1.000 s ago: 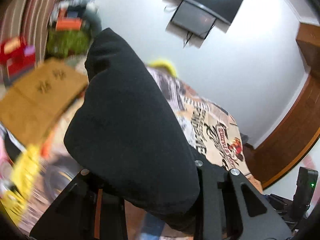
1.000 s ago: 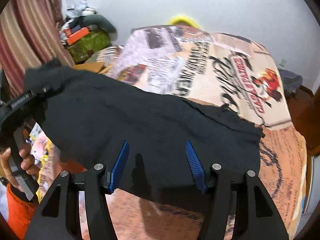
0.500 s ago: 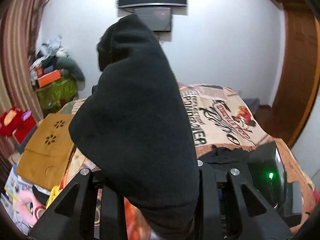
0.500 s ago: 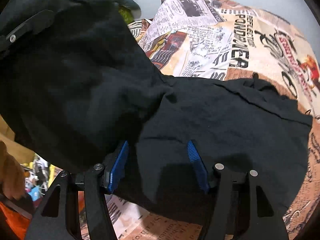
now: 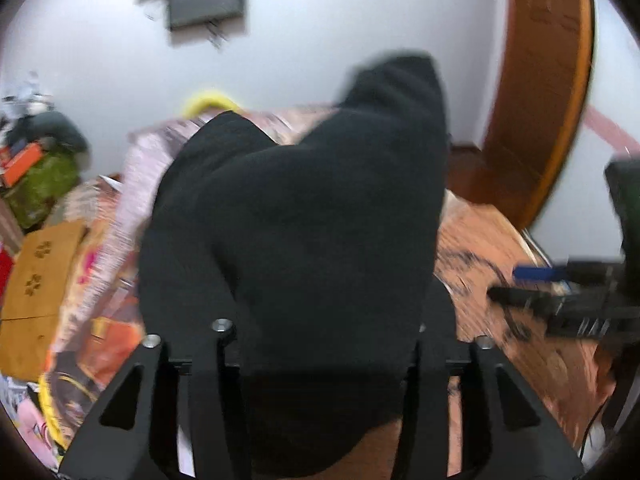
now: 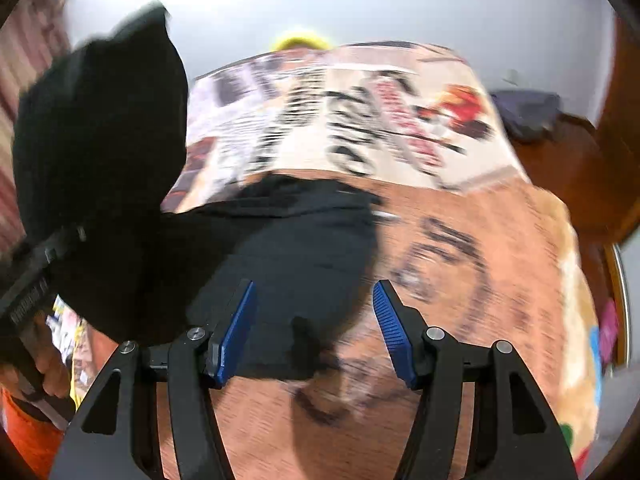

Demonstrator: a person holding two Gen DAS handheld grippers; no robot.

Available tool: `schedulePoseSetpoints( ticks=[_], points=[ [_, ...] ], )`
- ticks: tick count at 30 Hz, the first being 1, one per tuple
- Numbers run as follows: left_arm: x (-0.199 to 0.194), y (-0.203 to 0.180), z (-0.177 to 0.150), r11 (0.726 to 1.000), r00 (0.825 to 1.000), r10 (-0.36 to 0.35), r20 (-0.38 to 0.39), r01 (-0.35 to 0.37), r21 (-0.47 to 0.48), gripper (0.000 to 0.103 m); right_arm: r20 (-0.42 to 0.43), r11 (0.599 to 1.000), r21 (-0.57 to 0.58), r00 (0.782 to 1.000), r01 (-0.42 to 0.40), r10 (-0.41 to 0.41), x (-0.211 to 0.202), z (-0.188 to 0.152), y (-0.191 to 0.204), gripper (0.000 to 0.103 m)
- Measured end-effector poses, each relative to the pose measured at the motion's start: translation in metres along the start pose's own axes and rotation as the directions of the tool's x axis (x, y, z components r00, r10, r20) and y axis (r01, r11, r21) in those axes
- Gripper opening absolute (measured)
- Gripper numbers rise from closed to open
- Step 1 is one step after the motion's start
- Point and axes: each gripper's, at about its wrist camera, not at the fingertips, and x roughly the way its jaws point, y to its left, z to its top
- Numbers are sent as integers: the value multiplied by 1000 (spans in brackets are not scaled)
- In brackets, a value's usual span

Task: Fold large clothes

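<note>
A large black garment (image 5: 312, 248) hangs bunched from my left gripper (image 5: 320, 344), whose fingers are buried in the cloth and shut on it. In the right wrist view the garment (image 6: 288, 248) lies partly on the printed bedspread (image 6: 480, 248), with one side lifted up at the left (image 6: 100, 128) by the left gripper. My right gripper (image 6: 314, 320) is open and empty, its blue pads (image 6: 236, 332) hovering just above the garment's near right edge. The right gripper also shows in the left wrist view (image 5: 560, 296) at the right.
A bed with a newspaper-print cover (image 6: 340, 112) fills the middle. A wall-mounted TV (image 5: 204, 4) hangs on the white wall. Piled clutter (image 5: 36, 176) and a tan box (image 5: 36, 272) sit at the left. A wooden door frame (image 5: 552, 92) stands at the right.
My left gripper has carried the lifted cloth over toward the right. My right gripper has shifted right, so the garment's edge now lies under it. Both views are motion-blurred.
</note>
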Motion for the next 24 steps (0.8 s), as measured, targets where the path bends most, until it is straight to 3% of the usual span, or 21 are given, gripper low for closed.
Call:
schedulePoseSetpoints(
  ticks=[2,4,7,9,17,20,24],
  points=[
    [21,-14,-8,999,995,-50,-81,51,16,65,1,1000,20,1000,21,-21,-7,-8,-15,57],
    [39,-21,-19,996,985,-67,-157,74,40,68,4,999,31,999,39,-39,-13,-13,-24,57],
    [41,-35,-28,989,989,0,-145,21,146,77,3,998,42,999,38,-38,-23,-19,-31,57],
    [32,-44,-30,985,989,-9,-145,34,171,79,8,999,38,1000,29,-30,-29,-21,-32,57],
    [-11,-5,-18,988,980,-148,-131,153,30,80,63,999,-32,997,-40,42,-44,-3,7,57],
    [-30,15,-15,991,988,-127,-88,130,28,81,83,994,-77,993,-74,80,-43,6,32,57],
    [-42,46,-15,999,999,1,-35,0,35,87,86,983,-142,988,-113,126,-33,15,67,57]
  ],
)
